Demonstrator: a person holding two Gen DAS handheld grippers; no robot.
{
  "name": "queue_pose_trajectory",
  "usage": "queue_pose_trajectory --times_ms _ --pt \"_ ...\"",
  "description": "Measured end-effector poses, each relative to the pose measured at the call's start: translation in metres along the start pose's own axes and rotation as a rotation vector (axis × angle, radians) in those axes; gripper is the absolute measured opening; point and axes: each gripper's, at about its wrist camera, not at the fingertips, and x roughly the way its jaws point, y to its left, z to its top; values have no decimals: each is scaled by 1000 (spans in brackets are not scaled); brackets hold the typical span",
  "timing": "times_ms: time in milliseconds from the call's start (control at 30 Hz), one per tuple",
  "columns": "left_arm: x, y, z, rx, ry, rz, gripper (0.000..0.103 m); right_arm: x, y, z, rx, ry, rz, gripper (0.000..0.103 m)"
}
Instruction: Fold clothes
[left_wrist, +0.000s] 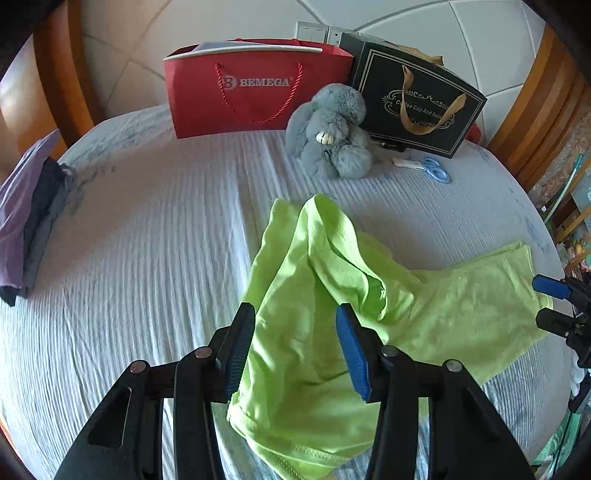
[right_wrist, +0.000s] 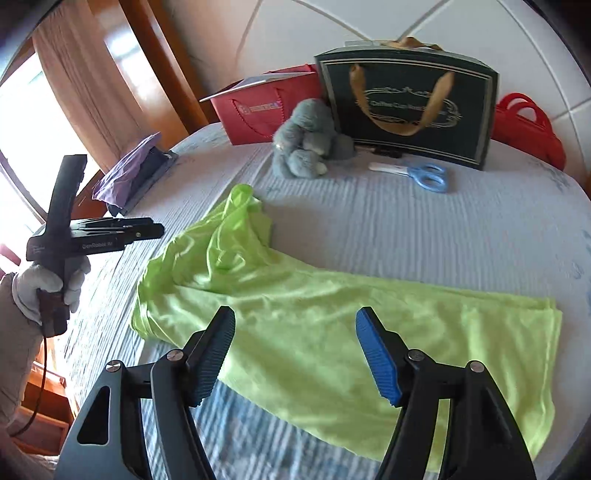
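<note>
Lying crumpled on the bed (left_wrist: 147, 221), one lime-green garment (left_wrist: 314, 314) spreads under and ahead of your left gripper (left_wrist: 295, 332), whose jaws stand apart with nothing between the pads. From the right wrist view, your right gripper (right_wrist: 295, 350) hovers over the near edge of the same garment (right_wrist: 332, 314), jaws also wide apart and holding nothing; your left gripper (right_wrist: 110, 232) shows at far left, gripped in a gloved hand (right_wrist: 48, 284).

The garment is thin, smooth knit with stitched hems, bunched into a raised fold at its far left and lying flatter toward the right. The bedcover is pale blue and ribbed.

Along the far edge stand two paper bags: one red bag (left_wrist: 255, 88) with cord handles, one black bag (left_wrist: 417, 99) with ribbon handles. One fluffy grey plush toy (left_wrist: 332, 133) sits between them, one pair of blue-handled scissors (left_wrist: 428, 168) just right of it. One stack of folded clothes (left_wrist: 26, 229) rests at the left edge.
</note>
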Motion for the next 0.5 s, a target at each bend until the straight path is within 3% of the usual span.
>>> queue_pose_trajectory --times_ms 67,100,133,167,333,433,500 --pt "15 0 10 50 13 -21 47 28 26 16 -16 2 -9 67" --pt "22 1 14 66 17 -29 47 41 39 24 -24 4 -14 58" --pt "29 2 19 74 27 -45 47 53 47 30 -38 16 -43 34" --pt "36 4 23 83 36 -60 47 65 53 35 -39 34 -52 27" --pt "61 4 34 127 76 -119 47 104 72 50 -67 112 -16 26" --pt "74 -1 40 142 80 -141 47 123 79 54 -102 147 -12 37" --pt "87 -7 41 165 96 -125 42 139 80 54 -130 179 -20 36"
